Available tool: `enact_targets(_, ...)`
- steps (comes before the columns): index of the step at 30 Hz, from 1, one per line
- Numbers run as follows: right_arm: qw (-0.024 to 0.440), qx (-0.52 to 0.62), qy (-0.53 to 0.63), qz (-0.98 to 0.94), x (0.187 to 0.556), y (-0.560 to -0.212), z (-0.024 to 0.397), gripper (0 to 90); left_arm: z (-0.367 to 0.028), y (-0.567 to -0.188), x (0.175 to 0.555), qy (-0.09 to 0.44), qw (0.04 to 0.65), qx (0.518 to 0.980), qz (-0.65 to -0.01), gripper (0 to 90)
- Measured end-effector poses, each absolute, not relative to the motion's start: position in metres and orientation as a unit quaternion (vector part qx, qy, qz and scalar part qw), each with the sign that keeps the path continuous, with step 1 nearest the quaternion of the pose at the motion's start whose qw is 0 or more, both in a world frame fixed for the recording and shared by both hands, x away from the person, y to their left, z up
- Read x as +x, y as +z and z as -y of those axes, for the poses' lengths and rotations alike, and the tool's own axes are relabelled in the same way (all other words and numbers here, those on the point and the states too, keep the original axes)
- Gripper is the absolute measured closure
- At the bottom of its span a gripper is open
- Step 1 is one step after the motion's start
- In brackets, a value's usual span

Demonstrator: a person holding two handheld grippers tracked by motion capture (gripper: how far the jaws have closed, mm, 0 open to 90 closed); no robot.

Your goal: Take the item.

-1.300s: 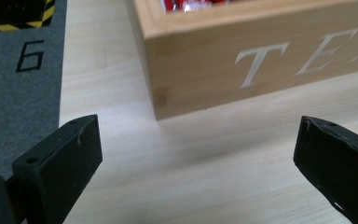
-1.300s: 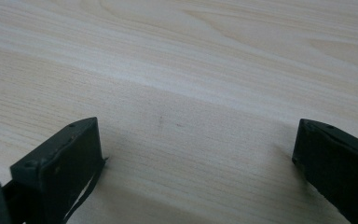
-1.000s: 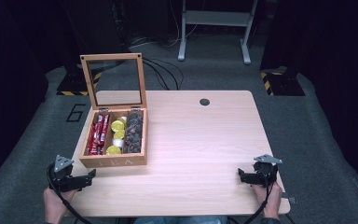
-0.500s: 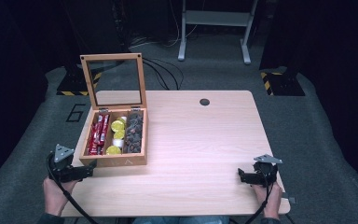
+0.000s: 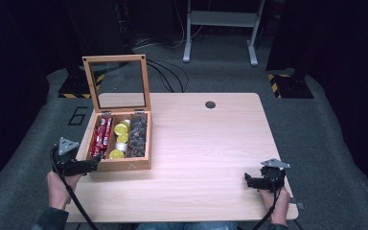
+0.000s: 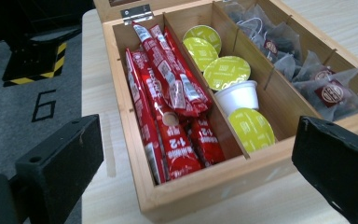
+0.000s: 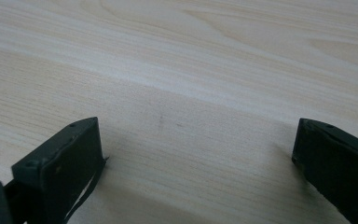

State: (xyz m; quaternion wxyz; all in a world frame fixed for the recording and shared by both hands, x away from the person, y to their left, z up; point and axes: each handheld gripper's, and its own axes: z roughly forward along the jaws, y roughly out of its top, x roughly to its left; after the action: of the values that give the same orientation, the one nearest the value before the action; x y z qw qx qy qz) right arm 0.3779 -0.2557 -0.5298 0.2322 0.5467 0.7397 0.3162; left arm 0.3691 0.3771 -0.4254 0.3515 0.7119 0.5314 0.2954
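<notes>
A wooden box (image 5: 124, 165) with its glass lid (image 5: 119, 82) standing upright sits at the table's left. Its three compartments hold red sachets (image 6: 168, 100), yellow-lidded capsules (image 6: 226, 72) and dark tea bags (image 6: 303, 63). My left gripper (image 5: 92, 164) is open, its jaws just at the box's front left corner, near the sachet compartment (image 5: 99, 138). My right gripper (image 5: 247, 180) is open too, low over bare tabletop (image 7: 205, 93) at the front right, with nothing between its jaws.
A round cable hole (image 5: 210, 104) lies at the table's far edge. A grey metal stand (image 5: 220, 28) and cables are on the floor behind. Yellow-black striped blocks (image 5: 287, 84) flank the table's far corners.
My left gripper has moved forward and rightward from the table's front left edge up to the box's front corner. The right gripper has barely shifted.
</notes>
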Motion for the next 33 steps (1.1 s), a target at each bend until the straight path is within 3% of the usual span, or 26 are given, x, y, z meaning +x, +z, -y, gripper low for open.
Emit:
enact_targets(14,0.234,0.547,0.317,-0.739,0.378,-0.530,0.256,1.1,-0.376,-0.429,0.407,0.281,0.349,0.716,-0.535,5.1)
enact_targets(17,0.234,0.547,0.317,-0.739,0.378,-0.530,0.256,1.1,-0.375,-0.431,0.416,0.277,0.343,0.721,-0.535,10.2)
enact_targets(21,0.233,0.546,0.317,-0.740,0.378,-0.530,0.256,1.2,-0.373,-0.434,0.427,0.267,0.342,0.721,-0.541,30.0)
enact_targets(33,0.233,0.549,0.316,-0.738,0.377,-0.530,0.256,1.7,-0.374,-0.442,0.450,0.257,0.322,0.715,-0.565,53.3)
